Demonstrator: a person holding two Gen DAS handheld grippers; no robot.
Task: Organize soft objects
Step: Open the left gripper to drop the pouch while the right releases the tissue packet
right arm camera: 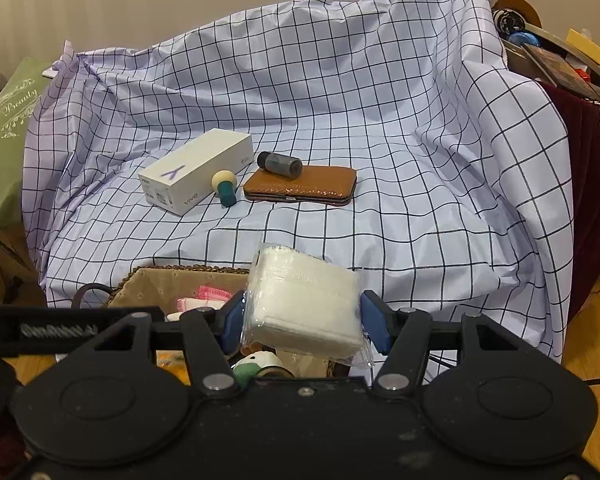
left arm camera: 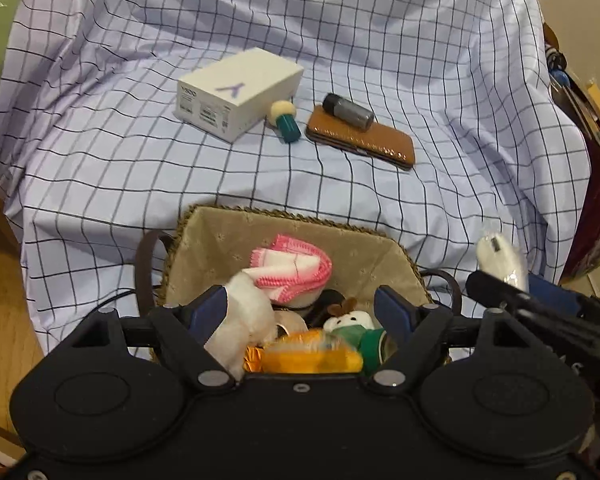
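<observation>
Where checked cloth (right arm camera: 380, 120) drapes | left fingers (left arm camera: 212, 312) apart | right fingers (right arm camera: 374, 322) clamp white pack (right arm camera: 304, 304)

A big checked cloth (right arm camera: 340, 92) covers the seat. On it lies a white box (right arm camera: 196, 168) with a purple Y on top, and just beside it is a little teal thing with a round cream top (right arm camera: 223, 188) (maybe a small brush, it is hard to tell). Near them is a flat brown case (right arm camera: 312, 188) with a small grey bottle (right arm camera: 280, 163) lying on it, and a green bag (right arm camera: 4, 128) sits off to the left.
</observation>
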